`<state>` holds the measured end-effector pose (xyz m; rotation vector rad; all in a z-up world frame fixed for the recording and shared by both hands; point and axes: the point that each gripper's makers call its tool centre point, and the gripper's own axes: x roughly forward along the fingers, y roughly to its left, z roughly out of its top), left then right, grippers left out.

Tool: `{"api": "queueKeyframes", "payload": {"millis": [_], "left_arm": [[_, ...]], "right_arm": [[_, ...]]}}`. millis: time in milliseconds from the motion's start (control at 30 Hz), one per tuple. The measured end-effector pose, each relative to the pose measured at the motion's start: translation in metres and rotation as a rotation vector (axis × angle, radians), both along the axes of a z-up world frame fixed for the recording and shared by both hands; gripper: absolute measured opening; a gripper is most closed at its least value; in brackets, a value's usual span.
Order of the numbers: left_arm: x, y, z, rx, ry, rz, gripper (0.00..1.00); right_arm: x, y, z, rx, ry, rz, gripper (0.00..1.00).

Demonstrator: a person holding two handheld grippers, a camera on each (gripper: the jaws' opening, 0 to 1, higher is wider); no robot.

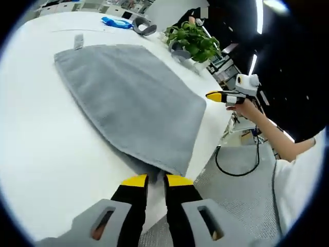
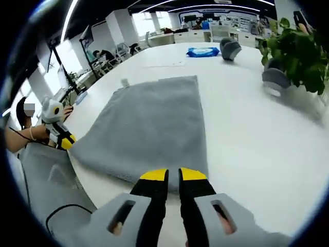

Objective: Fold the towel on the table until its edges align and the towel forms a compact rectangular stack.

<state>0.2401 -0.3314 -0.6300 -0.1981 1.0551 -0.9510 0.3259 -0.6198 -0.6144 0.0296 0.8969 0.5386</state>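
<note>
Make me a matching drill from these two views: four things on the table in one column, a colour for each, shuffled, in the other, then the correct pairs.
Things:
1. towel
2. potted plant
3. flat packet at the far end of the table
4. table

Colours:
A. green
B. white
C. grey
D. blue

Pairs: 1-C, 2-A, 3-D, 4-B
</note>
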Motion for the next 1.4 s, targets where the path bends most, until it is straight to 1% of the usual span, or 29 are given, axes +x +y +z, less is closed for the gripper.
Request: {"api": "queueKeyframes", "payload": {"millis": [33, 67, 100, 133, 200, 233, 300, 367, 433, 500, 533, 567, 633, 667, 700, 733, 767, 800, 833, 867, 900, 933, 967, 1000, 1067, 1100, 1167, 1300, 1400], "left_arm": [[-0.002, -0.003, 0.001, -0.004, -0.016, -0.028, 0.16], [-0.006, -0.008, 0.003, -0.017, -0.046, -0.064, 0.17], [-0.009, -0.013, 0.005, -0.033, -0.057, -0.087, 0.18], [-0.014, -0.017, 0.007, -0.057, -0.052, -0.110, 0.18], [-0.025, -0.023, 0.008, -0.081, 0.012, -0.145, 0.18], [-0.031, -0.025, 0.008, -0.093, 0.059, -0.156, 0.19], [-0.037, -0.023, 0.002, -0.068, 0.082, -0.173, 0.19], [-0.042, -0.017, -0.003, -0.041, 0.140, -0.165, 0.16], [-0.041, -0.013, -0.004, -0.040, 0.171, -0.144, 0.12], [-0.037, -0.011, 0.002, -0.077, 0.203, -0.100, 0.10], [-0.034, -0.012, 0.006, -0.100, 0.204, -0.086, 0.10], [-0.031, -0.013, 0.009, -0.115, 0.200, -0.071, 0.10], [-0.018, -0.015, 0.017, -0.130, 0.137, -0.033, 0.11], [-0.009, -0.015, 0.020, -0.115, 0.077, -0.015, 0.12], [-0.004, -0.015, 0.022, -0.101, 0.039, -0.004, 0.13], [0.000, -0.016, 0.024, -0.093, 0.010, 0.003, 0.13], [0.000, -0.018, 0.027, -0.095, -0.003, -0.009, 0.12], [0.002, -0.021, 0.032, -0.108, -0.005, -0.001, 0.12], [0.006, -0.022, 0.034, -0.110, -0.025, 0.015, 0.12], [0.011, -0.022, 0.035, -0.099, -0.061, 0.023, 0.13], [0.020, -0.020, 0.035, -0.062, -0.124, 0.037, 0.13], [0.021, -0.021, 0.037, -0.059, -0.151, 0.023, 0.12], [0.019, -0.023, 0.039, -0.071, -0.134, 0.027, 0.12], [0.021, -0.023, 0.042, -0.084, -0.136, 0.045, 0.12], [0.026, -0.021, 0.044, -0.081, -0.167, 0.065, 0.12], [0.032, -0.017, 0.041, -0.057, -0.192, 0.082, 0.13], [0.043, -0.003, 0.025, 0.062, -0.230, 0.116, 0.16], [0.054, 0.010, 0.007, 0.226, -0.287, 0.099, 0.16], [0.052, 0.007, -0.002, 0.267, -0.278, 0.065, 0.16]], "right_arm": [[-0.002, -0.004, -0.003, 0.010, 0.006, -0.014, 0.13], [-0.003, -0.005, -0.006, 0.017, 0.011, -0.018, 0.16], [-0.006, -0.005, -0.011, 0.027, 0.030, -0.018, 0.18], [-0.007, -0.005, -0.014, 0.028, 0.040, -0.016, 0.19], [-0.012, -0.003, -0.018, 0.018, 0.054, -0.013, 0.18], [-0.013, -0.003, -0.019, 0.016, 0.056, -0.011, 0.18], [-0.015, 0.000, -0.020, 0.014, 0.063, -0.005, 0.18], [-0.016, 0.002, -0.017, 0.005, 0.060, 0.001, 0.17], [-0.016, 0.004, -0.014, -0.001, 0.051, 0.005, 0.16], [-0.016, 0.015, -0.005, 0.008, 0.028, 0.019, 0.16], [-0.014, 0.013, -0.008, 0.010, 0.023, 0.030, 0.16], [-0.015, 0.017, -0.007, 0.005, 0.018, 0.048, 0.16], [-0.013, 0.018, -0.010, -0.048, -0.006, 0.098, 0.16], [-0.012, 0.019, -0.011, -0.065, -0.011, 0.113, 0.16], [-0.012, 0.020, -0.013, -0.072, -0.005, 0.119, 0.16], [-0.011, 0.022, -0.014, -0.067, -0.001, 0.116, 0.16], [-0.009, 0.022, -0.017, -0.061, 0.006, 0.116, 0.16], [-0.008, 0.022, -0.018, -0.057, 0.009, 0.114, 0.16], [-0.007, 0.022, -0.021, -0.055, 0.013, 0.109, 0.15], [-0.006, 0.022, -0.023, -0.058, 0.017, 0.104, 0.15], [-0.005, 0.021, -0.026, -0.067, 0.024, 0.102, 0.14], [-0.005, 0.020, -0.030, -0.078, 0.031, 0.102, 0.14], [-0.004, 0.019, -0.033, -0.084, 0.038, 0.098, 0.13], [-0.004, 0.018, -0.035, -0.087, 0.042, 0.092, 0.13], [-0.003, 0.016, -0.039, -0.102, 0.052, 0.076, 0.11], [-0.003, 0.015, -0.040, -0.107, 0.054, 0.073, 0.09], [-0.002, 0.014, -0.043, -0.133, 0.049, 0.078, 0.07], [-0.001, 0.012, -0.043, -0.178, 0.035, 0.083, 0.03], [-0.001, 0.011, -0.044, -0.194, 0.026, 0.078, 0.01]]}}
